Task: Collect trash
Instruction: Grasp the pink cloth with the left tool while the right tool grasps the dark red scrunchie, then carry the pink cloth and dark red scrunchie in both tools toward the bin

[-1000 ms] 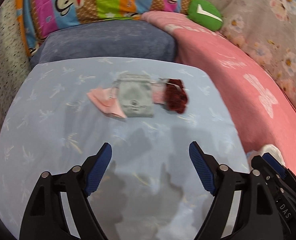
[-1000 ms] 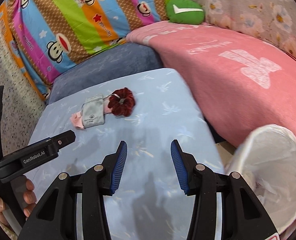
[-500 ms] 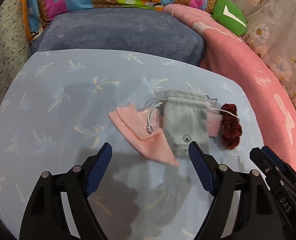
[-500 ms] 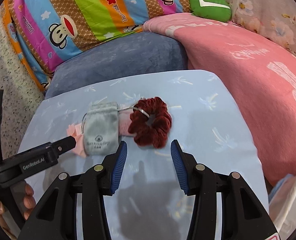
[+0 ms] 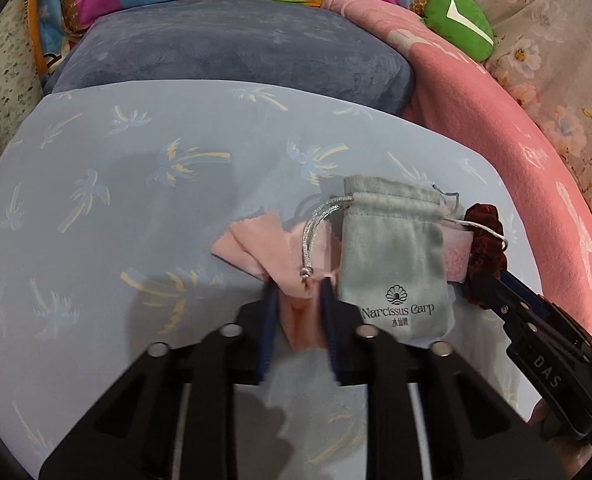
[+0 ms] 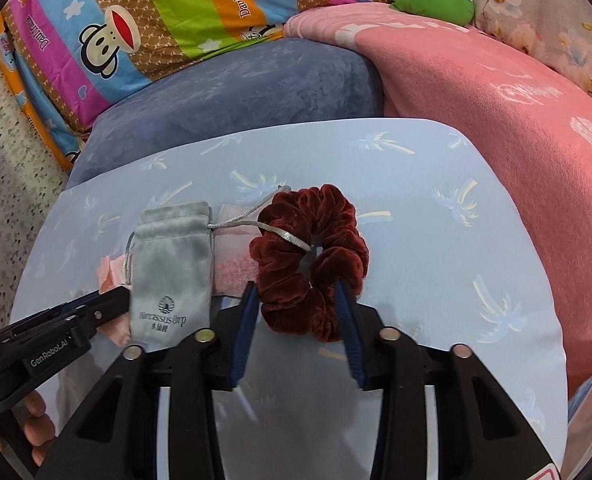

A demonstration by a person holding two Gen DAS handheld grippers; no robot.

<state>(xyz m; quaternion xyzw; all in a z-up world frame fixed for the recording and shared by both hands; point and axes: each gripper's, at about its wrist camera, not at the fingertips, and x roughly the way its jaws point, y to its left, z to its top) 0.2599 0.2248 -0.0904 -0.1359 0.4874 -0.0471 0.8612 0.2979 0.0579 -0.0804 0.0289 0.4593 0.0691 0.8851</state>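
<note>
While I am watching both wrist views, the left gripper is clenching a fold of the pink cloth on the blue palm-print table. The right gripper is closing around the dark red scrunchie. A grey drawstring pouch is lying between them, overlapping the cloth.

The grey drawstring pouch reads "Narcissus Carp". The right gripper body, lower right, reads "DAS". The left gripper body, lower left, reads "GenRobot.AI".
</note>
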